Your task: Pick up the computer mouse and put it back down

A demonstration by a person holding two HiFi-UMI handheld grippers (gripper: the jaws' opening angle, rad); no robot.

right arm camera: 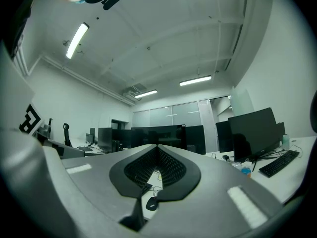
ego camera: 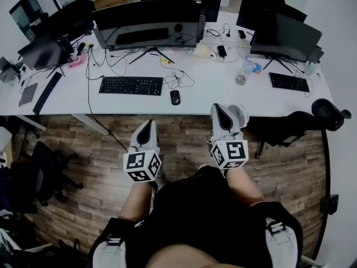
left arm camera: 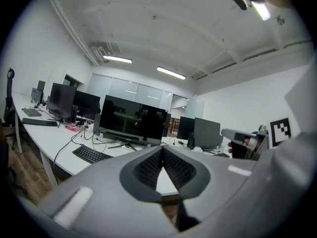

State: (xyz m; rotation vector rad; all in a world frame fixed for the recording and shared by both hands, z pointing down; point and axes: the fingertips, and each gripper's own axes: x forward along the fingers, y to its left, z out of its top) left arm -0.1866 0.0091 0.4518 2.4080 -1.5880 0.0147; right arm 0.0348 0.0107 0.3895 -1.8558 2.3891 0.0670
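**Item:** small black computer mouse (ego camera: 175, 97). It is lying untouched on the long white desk (ego camera: 206, 94), close to the near edge and just right of the black keyboard (ego camera: 131, 85).

**Left gripper** (ego camera: 148, 125), grey with a marker cube. Its jaws are pressing together on nothing. It is hovering over the wooden plank floor (ego camera: 184, 144), short of the desk edge and left of the mouse.

**Right gripper** (ego camera: 218, 110). Its jaws are meeting at the tips, with nothing between them. It is hanging at the desk's near edge, right of the mouse.

**Risks:**
- Closed jaws arriving at the mouse are likely to shove it instead of straddling it.
- A jaw reaching too far is risking a snag on the tangled black cable (ego camera: 179, 80) just beyond the mouse.
- A low approach is risking a knock against the desk edge.

**Room:**
- Bare desktop is lying right of the mouse, up to the clear plastic bottle (ego camera: 241, 74).
- A black office chair (ego camera: 301, 124) is crowding the near right.
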